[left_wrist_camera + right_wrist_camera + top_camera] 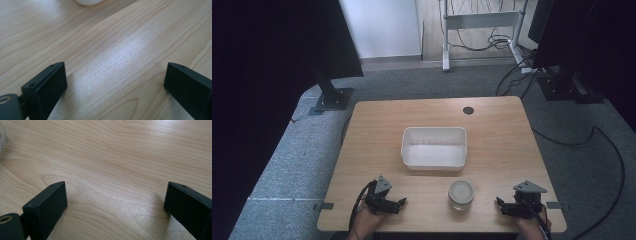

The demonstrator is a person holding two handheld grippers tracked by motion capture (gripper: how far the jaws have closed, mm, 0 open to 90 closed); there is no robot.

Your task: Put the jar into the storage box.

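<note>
A white rectangular tub (pixel 434 148) stands in the middle of the wooden table (pixel 492 130). In front of it, near the table's front edge, stands a small glass jar (pixel 460 194) with a pale lid. My left gripper (pixel 399 204) rests on the table at the front left, its tips pointing right toward the jar; it is open over bare wood (pixel 115 72). At the front right my right gripper (pixel 501 204) lies with its tips pointing left toward the jar, open as well (pixel 115 195). The jar's edge (pixel 2 137) shows at the far left of the right gripper view.
A round cable hole (pixel 468 110) sits near the table's far edge. Grey carpet surrounds the table, with black stand bases (pixel 333 98) at the back left and cables (pixel 607 145) on the floor at the right. A white curved edge (pixel 88 2) shows at the top of the left gripper view.
</note>
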